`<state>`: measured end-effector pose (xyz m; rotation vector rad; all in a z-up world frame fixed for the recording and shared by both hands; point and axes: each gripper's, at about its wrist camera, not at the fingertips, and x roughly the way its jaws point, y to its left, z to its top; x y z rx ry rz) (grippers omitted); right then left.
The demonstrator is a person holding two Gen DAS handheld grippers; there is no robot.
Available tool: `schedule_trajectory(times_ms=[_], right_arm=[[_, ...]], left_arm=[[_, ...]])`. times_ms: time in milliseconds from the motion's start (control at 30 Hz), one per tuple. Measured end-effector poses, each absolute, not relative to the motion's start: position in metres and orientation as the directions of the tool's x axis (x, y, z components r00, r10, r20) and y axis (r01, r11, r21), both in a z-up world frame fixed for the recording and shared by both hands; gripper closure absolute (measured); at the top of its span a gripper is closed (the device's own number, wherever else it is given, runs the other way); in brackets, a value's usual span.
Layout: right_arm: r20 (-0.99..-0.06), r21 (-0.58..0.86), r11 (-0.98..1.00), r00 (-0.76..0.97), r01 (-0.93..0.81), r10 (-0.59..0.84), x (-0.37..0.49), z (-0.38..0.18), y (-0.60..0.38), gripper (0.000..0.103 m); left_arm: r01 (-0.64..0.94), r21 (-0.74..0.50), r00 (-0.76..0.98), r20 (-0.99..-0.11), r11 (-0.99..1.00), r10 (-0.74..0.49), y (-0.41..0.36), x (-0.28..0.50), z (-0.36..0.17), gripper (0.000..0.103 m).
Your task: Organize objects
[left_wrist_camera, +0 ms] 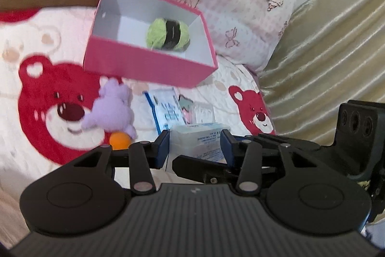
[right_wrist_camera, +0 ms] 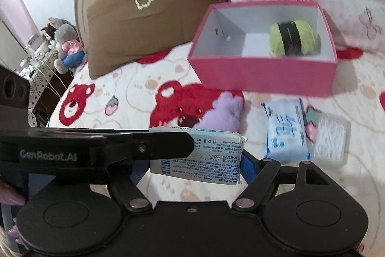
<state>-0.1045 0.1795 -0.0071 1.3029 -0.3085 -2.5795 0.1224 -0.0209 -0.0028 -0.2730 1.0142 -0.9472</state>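
A pale blue tissue pack point(left_wrist_camera: 197, 135) point(right_wrist_camera: 216, 160) hangs above the bed. My left gripper point(left_wrist_camera: 195, 145) is shut on it across its narrow side. My right gripper point(right_wrist_camera: 192, 169) is shut on the same pack along its length, blue pads at both ends. The left gripper's black finger point(right_wrist_camera: 156, 146) crosses over the pack in the right wrist view. Beyond stands an open pink box point(left_wrist_camera: 144, 64) point(right_wrist_camera: 259, 74) holding a green yarn ball point(left_wrist_camera: 168, 34) point(right_wrist_camera: 294, 39) with a black band.
On the bear-print bedspread lie a purple plush point(left_wrist_camera: 113, 110) point(right_wrist_camera: 223, 112), an orange ball point(left_wrist_camera: 119, 140), a second tissue pack point(left_wrist_camera: 168, 110) point(right_wrist_camera: 286, 129) and a clear packet point(right_wrist_camera: 329, 136). A brown pillow point(right_wrist_camera: 144, 16) and a pink checked pillow point(left_wrist_camera: 228, 4) flank the box. Gold curtain point(left_wrist_camera: 324, 52) at right.
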Motion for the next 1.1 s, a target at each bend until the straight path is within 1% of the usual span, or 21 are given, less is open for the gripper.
schedule_trajectory(times_ms=[133, 333, 633, 900, 1100], right_arm=[[-0.74, 0.294, -0.948, -0.599, 0.123, -0.308, -0.111, 0.004, 0.179, 0.022], [-0.707, 0.28, -0.947, -0.633, 0.158, -0.314, -0.123, 0.03, 0.178, 0.022], [-0.683, 0.272, -0.949, -0.662, 0.16, -0.307, -0.152, 0.06, 0.185, 0.022], [-0.667, 0.239, -0.96, -0.693, 0.148, -0.273, -0.2, 0.069, 0.194, 0.022], [-0.688, 0.231, -0.965, -0.681, 0.124, -0.252, -0.247, 0.054, 0.206, 0.022]], left_arm=[[0.552, -0.594, 0.189, -0.594, 0.585, -0.782, -0.022, 0.133, 0.011, 0.06], [0.597, -0.555, 0.206, -0.592, 0.58, -0.779, -0.031, 0.145, 0.042, 0.06], [0.624, -0.538, 0.222, -0.572, 0.566, -0.789, -0.05, 0.177, 0.069, 0.06], [0.625, -0.537, 0.254, -0.545, 0.566, -0.799, -0.078, 0.226, 0.071, 0.06], [0.602, -0.55, 0.228, -0.577, 0.58, -0.784, -0.109, 0.271, 0.05, 0.06]])
